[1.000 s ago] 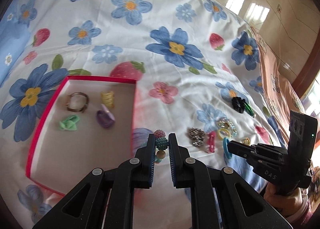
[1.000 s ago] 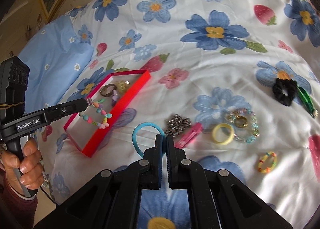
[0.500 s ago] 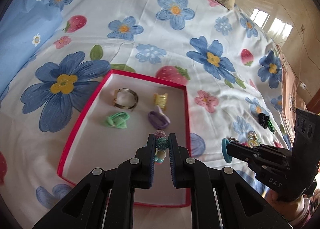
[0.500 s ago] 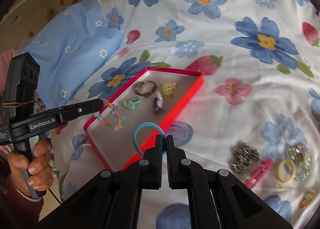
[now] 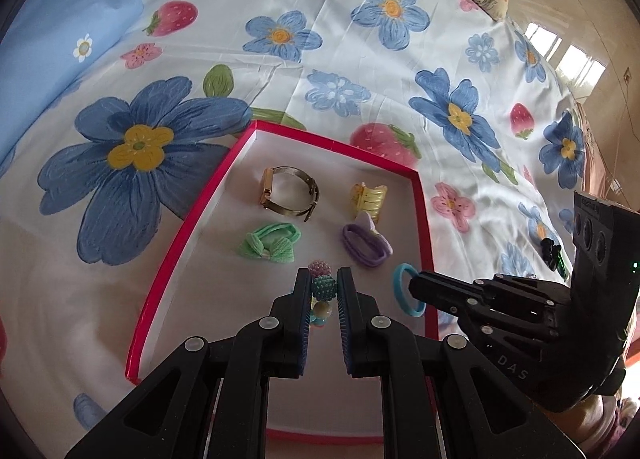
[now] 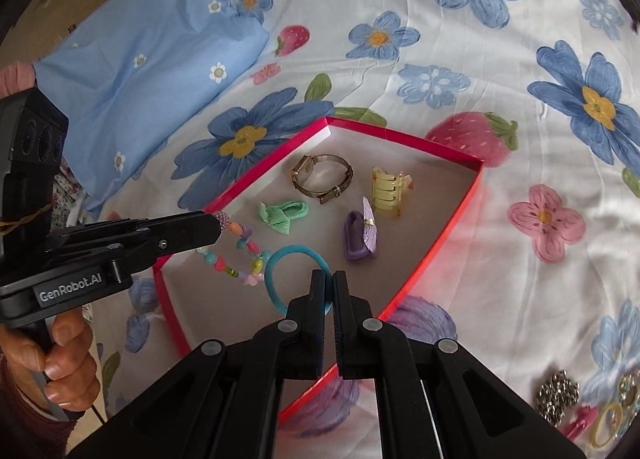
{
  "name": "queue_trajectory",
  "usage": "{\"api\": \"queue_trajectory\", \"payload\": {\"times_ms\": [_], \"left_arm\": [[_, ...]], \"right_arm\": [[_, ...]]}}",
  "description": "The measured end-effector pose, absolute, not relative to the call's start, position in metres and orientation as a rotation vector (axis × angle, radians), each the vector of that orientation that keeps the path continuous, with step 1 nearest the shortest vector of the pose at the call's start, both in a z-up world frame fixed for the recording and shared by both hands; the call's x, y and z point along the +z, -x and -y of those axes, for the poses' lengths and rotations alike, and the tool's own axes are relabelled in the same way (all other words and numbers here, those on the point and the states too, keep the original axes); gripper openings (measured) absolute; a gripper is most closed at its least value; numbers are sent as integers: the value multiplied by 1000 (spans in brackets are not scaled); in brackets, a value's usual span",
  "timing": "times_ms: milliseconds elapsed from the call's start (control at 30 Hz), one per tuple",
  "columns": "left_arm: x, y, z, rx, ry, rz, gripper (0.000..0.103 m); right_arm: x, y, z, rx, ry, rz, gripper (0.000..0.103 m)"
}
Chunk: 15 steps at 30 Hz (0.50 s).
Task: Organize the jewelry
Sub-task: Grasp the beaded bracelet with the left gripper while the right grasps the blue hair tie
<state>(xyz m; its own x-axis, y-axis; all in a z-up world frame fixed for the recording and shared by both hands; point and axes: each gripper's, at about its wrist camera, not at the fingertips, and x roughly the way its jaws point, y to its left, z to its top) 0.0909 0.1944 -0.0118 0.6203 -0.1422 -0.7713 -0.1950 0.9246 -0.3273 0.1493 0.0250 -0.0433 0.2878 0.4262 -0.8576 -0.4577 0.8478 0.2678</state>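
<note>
A red-rimmed box (image 5: pixel 422 219) (image 6: pixel 452 219) lies on the flowered bedsheet. In it lie a gold watch (image 5: pixel 290 191) (image 6: pixel 322 178), a yellow claw clip (image 5: pixel 369 199) (image 6: pixel 390 187), a green bow tie (image 5: pixel 270 243) (image 6: pixel 282 215) and a purple hair tie (image 5: pixel 366 245) (image 6: pixel 360 239). My left gripper (image 5: pixel 324 291) (image 6: pixel 218 225) is shut on a colourful bead bracelet (image 5: pixel 322 287) (image 6: pixel 240 255), held over the box. My right gripper (image 6: pixel 329 287) (image 5: pixel 414 287) is shut on a blue hair tie (image 6: pixel 286 263) (image 5: pixel 402 287), above the box's near right side.
More jewelry lies on the sheet at the right: a silver beaded piece (image 6: pixel 558 395), a pink clip (image 6: pixel 576 425), a yellow ring (image 6: pixel 608 425) and a black scrunchie (image 5: pixel 550 253). A blue pillow (image 6: pixel 132 59) lies at the far left.
Both grippers have moved left from the loose jewelry pile to above the red box, carrying the bead bracelet and the blue hair tie. Both stayed shut.
</note>
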Motion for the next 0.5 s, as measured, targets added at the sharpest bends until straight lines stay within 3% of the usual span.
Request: {"api": "queue_trajectory", "payload": {"times_ms": [500], "left_arm": [[-63, -112, -218, 150, 425, -993, 12]], "right_arm": [[-78, -161, -51, 582, 189, -1205, 5]]}}
